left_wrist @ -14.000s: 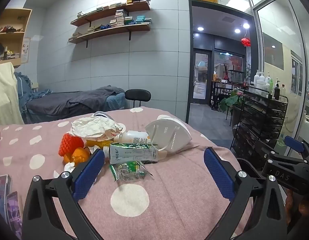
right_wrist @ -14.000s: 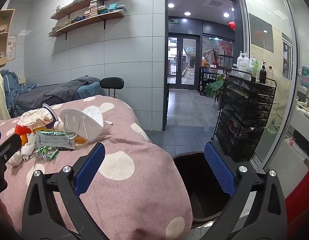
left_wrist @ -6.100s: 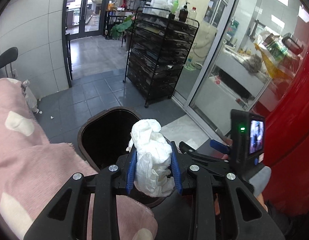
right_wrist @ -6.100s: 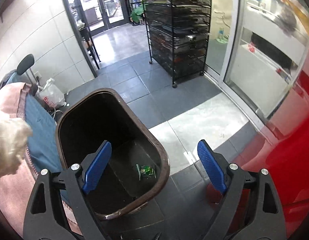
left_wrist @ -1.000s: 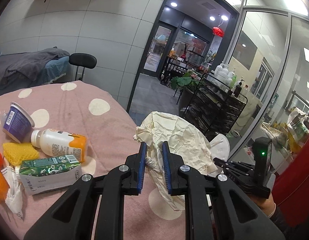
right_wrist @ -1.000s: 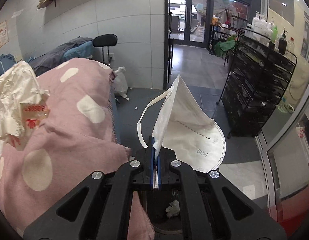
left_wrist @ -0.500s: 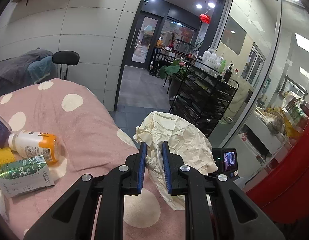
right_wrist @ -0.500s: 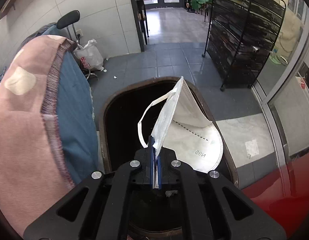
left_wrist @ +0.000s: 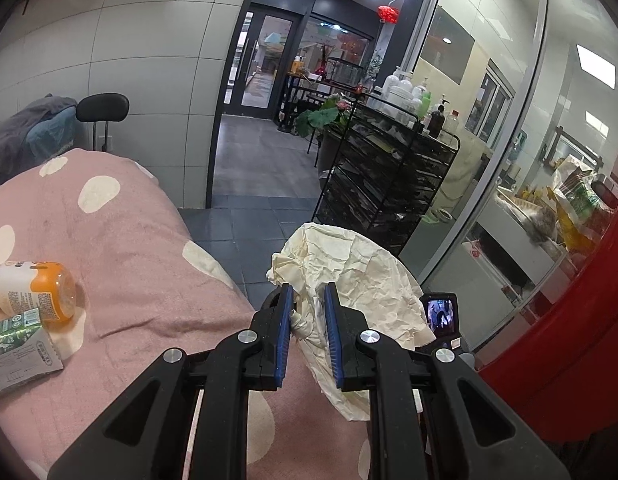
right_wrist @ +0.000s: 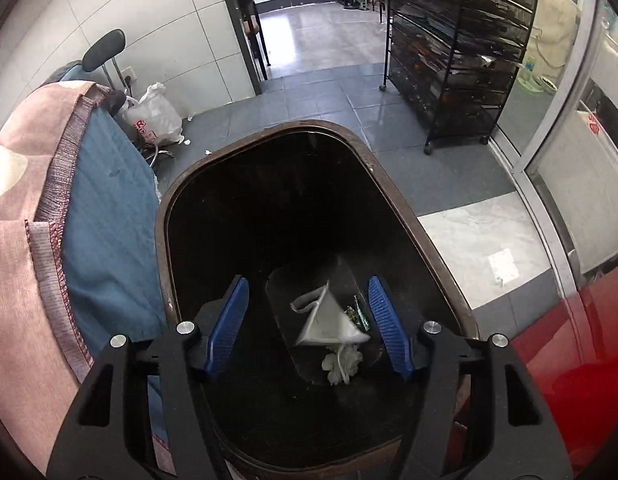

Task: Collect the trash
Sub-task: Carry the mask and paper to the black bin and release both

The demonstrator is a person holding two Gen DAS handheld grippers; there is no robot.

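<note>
My right tool [right_wrist: 308,322] is spread wide, empty, above the dark trash bin [right_wrist: 393,196]. On the bin floor: a white face mask [right_wrist: 329,326], a crumpled tissue [right_wrist: 343,364] at its 6 o'clock, touching, and a green wrapper [right_wrist: 359,315] at its 2 o'clock. My left tool [left_wrist: 307,330] pinches crumpled cream paper [left_wrist: 361,280] over the pink dotted counter [left_wrist: 141,248]. At the counter's 9 o'clock lie an orange-ended bottle [left_wrist: 33,290] and a green carton [left_wrist: 17,344].

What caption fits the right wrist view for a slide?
Open right tongs above the dark bin, with a white face mask, tissue wad and green wrapper lying inside.
</note>
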